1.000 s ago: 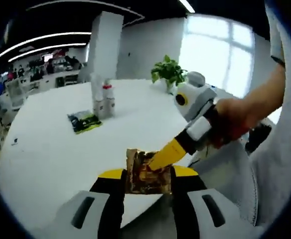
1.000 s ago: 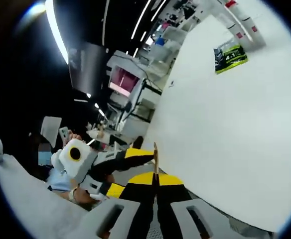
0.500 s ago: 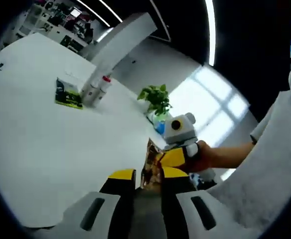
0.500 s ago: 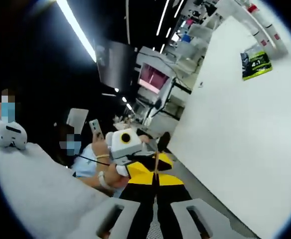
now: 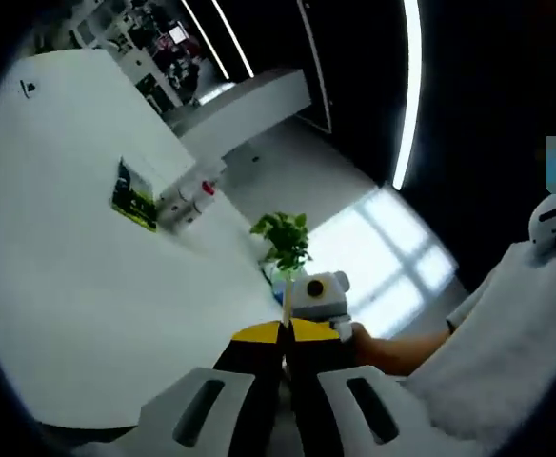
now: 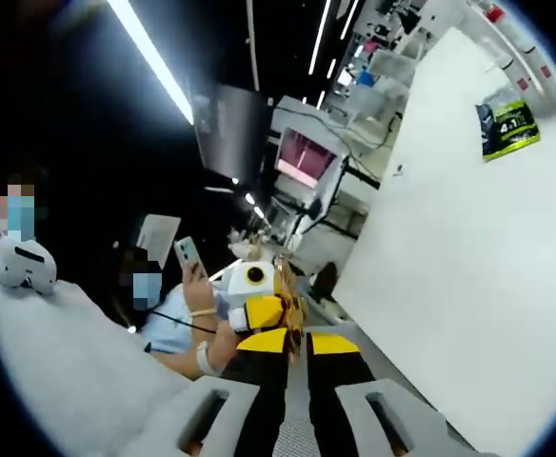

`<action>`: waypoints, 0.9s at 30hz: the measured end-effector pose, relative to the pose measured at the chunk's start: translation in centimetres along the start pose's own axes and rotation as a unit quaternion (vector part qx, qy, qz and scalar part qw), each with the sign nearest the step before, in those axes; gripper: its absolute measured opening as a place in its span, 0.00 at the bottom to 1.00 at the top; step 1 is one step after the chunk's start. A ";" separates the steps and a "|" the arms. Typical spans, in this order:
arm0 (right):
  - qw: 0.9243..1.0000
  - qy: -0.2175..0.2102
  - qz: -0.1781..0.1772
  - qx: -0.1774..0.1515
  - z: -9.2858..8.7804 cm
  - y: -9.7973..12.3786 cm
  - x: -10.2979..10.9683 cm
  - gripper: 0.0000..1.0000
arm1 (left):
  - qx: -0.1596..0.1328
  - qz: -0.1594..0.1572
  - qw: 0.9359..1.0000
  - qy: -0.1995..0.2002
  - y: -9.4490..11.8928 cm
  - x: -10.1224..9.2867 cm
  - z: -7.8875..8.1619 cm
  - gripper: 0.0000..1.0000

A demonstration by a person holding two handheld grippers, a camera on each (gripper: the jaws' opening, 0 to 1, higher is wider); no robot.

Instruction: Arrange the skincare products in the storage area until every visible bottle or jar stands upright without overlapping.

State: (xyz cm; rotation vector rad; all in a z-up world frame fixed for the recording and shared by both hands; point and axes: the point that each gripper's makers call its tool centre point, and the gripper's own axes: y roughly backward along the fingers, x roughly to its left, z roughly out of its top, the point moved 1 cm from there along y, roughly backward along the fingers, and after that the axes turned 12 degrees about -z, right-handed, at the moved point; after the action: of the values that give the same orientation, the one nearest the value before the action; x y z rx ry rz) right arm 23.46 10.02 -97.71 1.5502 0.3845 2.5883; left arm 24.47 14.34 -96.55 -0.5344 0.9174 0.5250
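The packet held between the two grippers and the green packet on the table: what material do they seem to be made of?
The held packet looks like thin glossy foil or plastic film, gold-brown with crinkled highlights; it appears almost edge-on, so this is uncertain. The green packet on the white table looks like printed plastic film, flat, with a slight sheen. Both the left gripper and right gripper pinch the held packet.

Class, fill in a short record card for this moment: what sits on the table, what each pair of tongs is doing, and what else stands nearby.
Surface: white table
On table: green packet; bottles beside it
Left tongs: shut on gold sachet, seen edge-on
Right tongs: also gripping the sachet
Nearby: potted plant
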 end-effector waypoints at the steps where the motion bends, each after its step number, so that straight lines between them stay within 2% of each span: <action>1: 1.000 0.008 0.002 -0.007 0.2 -0.1 0.2 0.03 | 0.001 0.000 1.000 -0.001 0.0 0.0 0.0 0.00; 2: 1.000 0.014 0.015 -0.019 0.6 -0.1 0.7 0.00 | -0.001 0.004 1.000 0.000 0.0 0.1 0.0 0.00; 3: 1.000 0.006 0.012 -0.015 0.6 -0.1 0.7 0.00 | -0.007 0.007 1.000 0.001 0.0 0.2 0.1 0.00; 5: 1.000 0.002 0.008 -0.029 1.1 -0.1 0.7 0.00 | -0.015 -0.002 1.000 0.008 0.1 0.0 0.3 0.00; 9: 0.997 -0.047 0.013 -0.066 2.6 0.5 0.4 0.00 | -0.003 -0.004 1.000 0.009 -0.2 -0.1 -0.1 0.00; 11: 0.996 -0.055 0.003 -0.064 2.6 0.5 0.1 0.00 | 0.015 -0.004 1.000 0.005 -0.5 -0.2 -0.8 0.00; 12: 0.997 -0.053 0.003 -0.061 2.5 0.4 0.2 0.00 | 0.020 0.006 1.000 -0.002 -0.4 0.1 -0.9 0.00; 16: 0.997 -0.050 -0.001 -0.062 2.6 0.4 0.3 0.00 | 0.014 -0.002 1.000 0.012 -0.2 0.0 -0.7 0.00; 19: 0.997 -0.031 0.005 -0.068 2.7 0.3 0.7 0.00 | 0.011 -0.004 1.000 0.014 -0.1 -0.1 -0.6 0.00; 23: 0.999 -0.002 -0.015 -0.034 1.4 0.0 0.2 0.07 | 0.010 -0.005 1.000 0.014 -0.2 -0.2 -0.6 0.00; 25: 0.999 -0.004 -0.007 -0.033 1.3 0.1 0.5 0.01 | 0.006 -0.001 1.000 0.013 -0.1 -0.1 -0.5 0.00; 27: 0.999 -0.014 -0.003 -0.038 1.4 0.2 0.6 0.00 | 0.002 -0.003 1.000 0.015 0.0 -0.1 -0.4 0.00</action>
State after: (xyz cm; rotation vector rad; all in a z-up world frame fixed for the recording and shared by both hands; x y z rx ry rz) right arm 24.39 10.24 -96.49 1.5553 0.2850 2.5423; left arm 24.21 14.08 -96.63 -0.5429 0.9448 0.5116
